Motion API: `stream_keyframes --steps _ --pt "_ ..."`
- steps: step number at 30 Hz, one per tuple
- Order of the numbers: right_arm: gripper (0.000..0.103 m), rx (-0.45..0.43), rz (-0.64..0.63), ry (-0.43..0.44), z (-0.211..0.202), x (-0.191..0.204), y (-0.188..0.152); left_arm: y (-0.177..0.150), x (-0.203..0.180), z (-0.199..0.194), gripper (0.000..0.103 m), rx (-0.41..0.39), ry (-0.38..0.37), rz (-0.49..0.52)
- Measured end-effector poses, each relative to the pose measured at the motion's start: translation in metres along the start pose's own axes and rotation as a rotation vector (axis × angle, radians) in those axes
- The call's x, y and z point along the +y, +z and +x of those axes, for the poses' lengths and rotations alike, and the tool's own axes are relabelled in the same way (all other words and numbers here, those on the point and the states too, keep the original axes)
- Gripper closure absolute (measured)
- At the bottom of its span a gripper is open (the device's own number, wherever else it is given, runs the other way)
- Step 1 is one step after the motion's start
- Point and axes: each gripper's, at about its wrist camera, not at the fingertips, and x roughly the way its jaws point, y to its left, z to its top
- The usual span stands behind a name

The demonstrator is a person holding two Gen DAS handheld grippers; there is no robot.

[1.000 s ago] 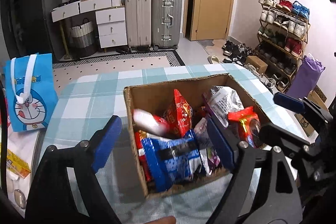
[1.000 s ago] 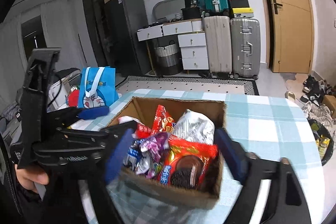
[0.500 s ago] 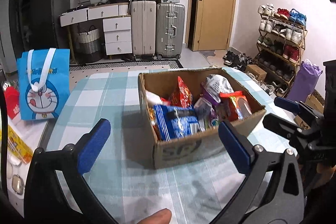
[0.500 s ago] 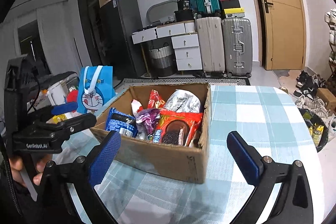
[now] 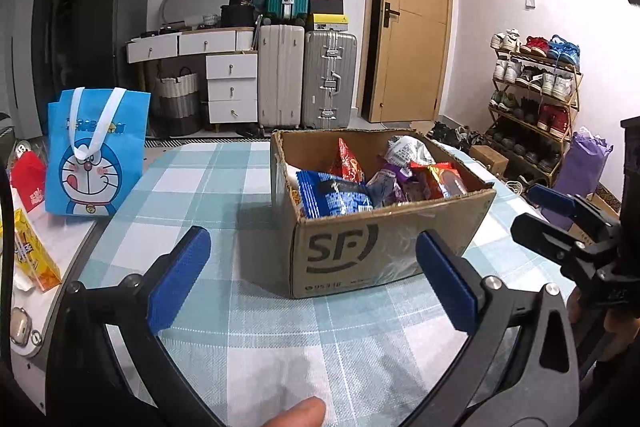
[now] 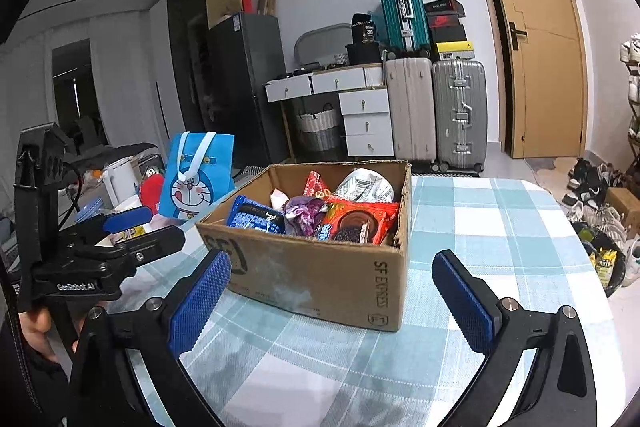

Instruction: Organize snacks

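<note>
Cardboard SF Express box [image 5: 380, 247] w/ snack packs sits mid bench [image 5: 224, 187]. Left hand-held gripper [image 5: 312, 275] & right hand-held gripper [image 6: 332, 303] just opened wide, both empty, near box; "GenRobot.AI" on left.

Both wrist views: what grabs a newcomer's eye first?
The open cardboard box packed with bright snack packets, standing mid-table on the checked cloth. Next, the blue cartoon tote bag upright beyond the table's left edge. In the foreground the left gripper and the right gripper both gape open and empty, short of the box.
</note>
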Motion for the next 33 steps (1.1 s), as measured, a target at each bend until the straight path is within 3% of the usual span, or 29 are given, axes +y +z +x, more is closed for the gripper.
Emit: stream_keyframes --steps 12,33 --pt "0.0 -0.037 -0.016 -0.032 -0.014 -0.003 -0.022 -0.016 0.0 -0.004 0.0 -0.064 0.032 -0.005" --pt "0.0 -0.103 -0.066 -0.057 -0.024 0.007 -0.027 -0.03 0.002 0.006 0.0 -0.073 0.042 -0.014"
